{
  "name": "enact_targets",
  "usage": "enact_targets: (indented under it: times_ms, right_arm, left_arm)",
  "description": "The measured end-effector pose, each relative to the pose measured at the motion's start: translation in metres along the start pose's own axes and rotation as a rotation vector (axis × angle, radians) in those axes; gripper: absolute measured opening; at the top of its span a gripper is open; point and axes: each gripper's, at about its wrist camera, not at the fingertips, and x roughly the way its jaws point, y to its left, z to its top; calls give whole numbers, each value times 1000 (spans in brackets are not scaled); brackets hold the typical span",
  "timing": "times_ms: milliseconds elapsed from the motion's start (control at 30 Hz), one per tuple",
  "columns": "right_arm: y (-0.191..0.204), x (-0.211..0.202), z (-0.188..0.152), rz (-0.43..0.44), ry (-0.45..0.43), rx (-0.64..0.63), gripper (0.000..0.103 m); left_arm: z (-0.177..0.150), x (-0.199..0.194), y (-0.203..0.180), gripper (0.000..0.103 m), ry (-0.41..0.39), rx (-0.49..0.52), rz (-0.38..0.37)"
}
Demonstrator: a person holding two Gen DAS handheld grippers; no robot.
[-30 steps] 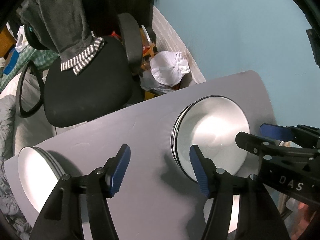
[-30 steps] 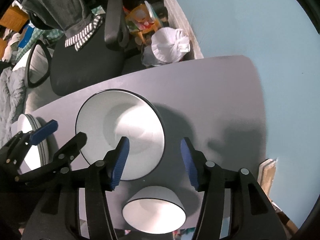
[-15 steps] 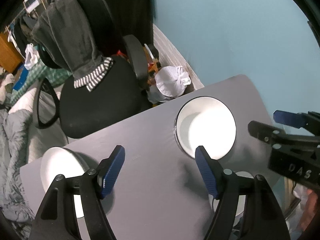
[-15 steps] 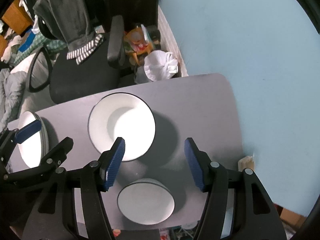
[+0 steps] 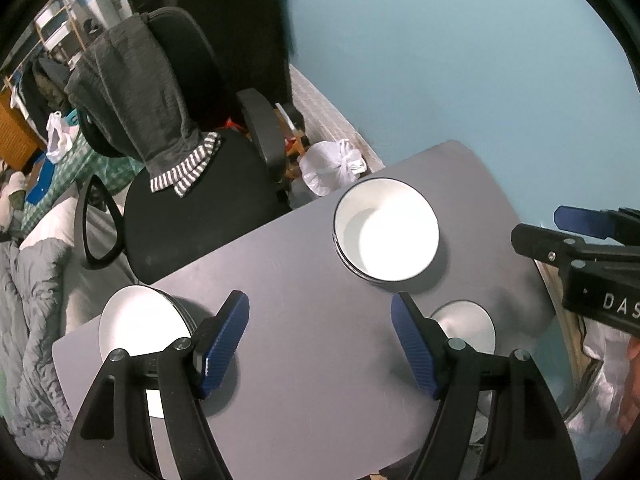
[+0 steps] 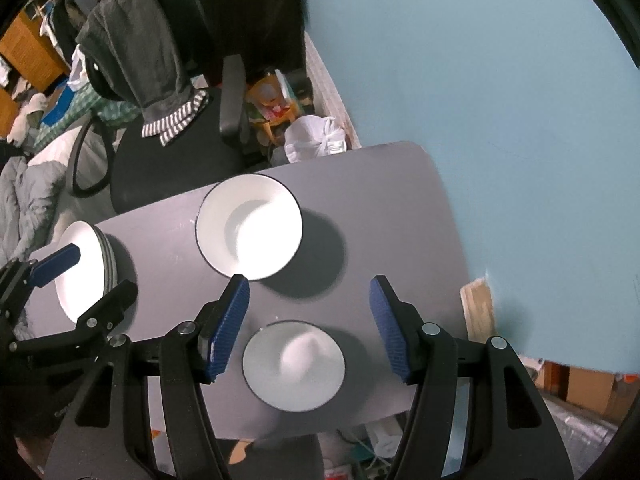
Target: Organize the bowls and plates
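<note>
Where gripper (image 5: 320, 340) intrudes, small bowl (image 5: 468, 328) half hidden.

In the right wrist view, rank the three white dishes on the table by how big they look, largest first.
1. The middle plate stack, widest as seen.
2. The small bowl near the table's front edge.
The left plate stack can't be ranked fairly: it sits at the fisheye's edge, looks squashed, and the left gripper partly covers it.

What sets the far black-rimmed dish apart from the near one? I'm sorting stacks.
The far dish is wider than the near dish. The far dish tops a stack, its rims showing in the left wrist view; the near dish shows no stack. Both are white, round, black-rimmed, upright and apart on the grey table.
</note>
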Motion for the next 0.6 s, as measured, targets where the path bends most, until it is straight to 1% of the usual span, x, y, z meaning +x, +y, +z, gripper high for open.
enact_targets:
  times_ms: [200, 600]
  right_arm:
    - [-9, -12, -17, 1, -8, 32, 62]
    - [-22, -31, -39, -13, -27, 78, 62]
  left_arm:
    - [-10, -11, -4, 75, 3, 19, -20]
    - [-30, -25, -24, 75, 12, 52, -63]
